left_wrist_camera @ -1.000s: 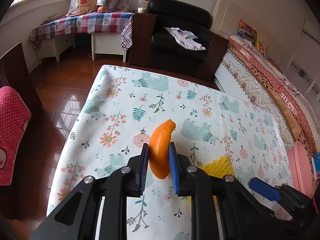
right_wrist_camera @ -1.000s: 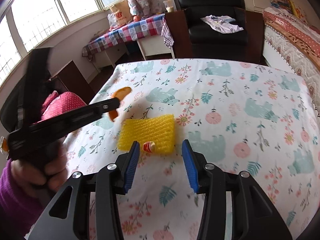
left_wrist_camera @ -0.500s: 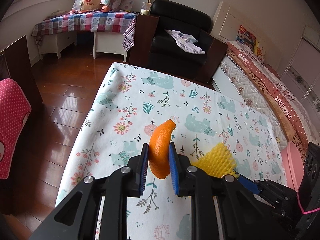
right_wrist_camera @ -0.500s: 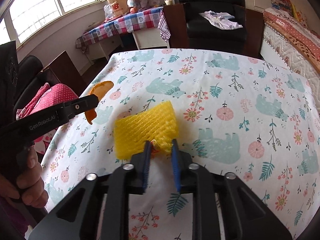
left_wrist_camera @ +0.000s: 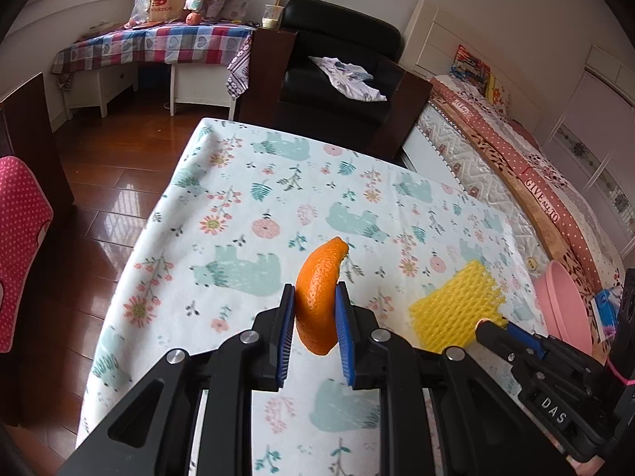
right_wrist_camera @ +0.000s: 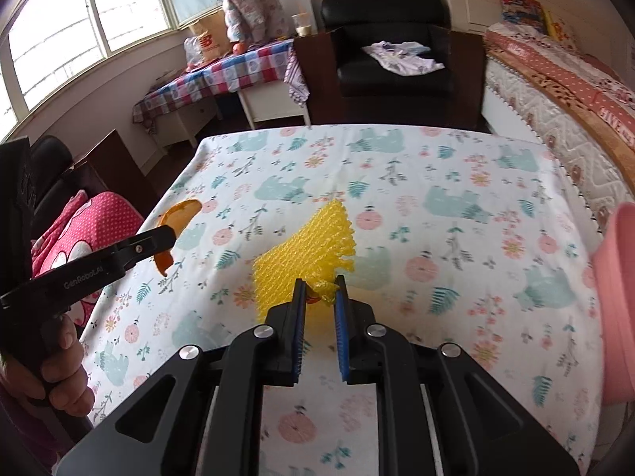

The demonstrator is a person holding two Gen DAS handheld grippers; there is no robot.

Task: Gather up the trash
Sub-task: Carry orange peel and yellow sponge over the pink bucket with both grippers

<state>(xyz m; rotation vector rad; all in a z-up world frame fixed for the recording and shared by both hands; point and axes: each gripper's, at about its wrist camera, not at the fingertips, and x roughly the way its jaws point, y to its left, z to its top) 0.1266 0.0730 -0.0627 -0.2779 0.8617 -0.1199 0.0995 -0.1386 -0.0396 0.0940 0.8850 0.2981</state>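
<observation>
Carrying two pieces of trash at once is the step in hand. The left gripper [left_wrist_camera: 315, 313], low in the middle of its frame, is clamped narrowly on a curved orange peel [left_wrist_camera: 319, 297] that stands up between the blue pads [left_wrist_camera: 289, 333], clear of the patterned tablecloth [left_wrist_camera: 238, 246]. The right gripper [right_wrist_camera: 320, 301] is closing, nearly shut, with a crumpled corner of the yellow foam fruit net [right_wrist_camera: 305, 258] pinched between its pads; the net fans up toward frame centre and seems lifted off the cloth. A pink bin [right_wrist_camera: 619, 277] shows at the right edge. The next move likely calls for swinging both loads right, over that rim, then opening each gripper; the net's light hold could slip.
</observation>
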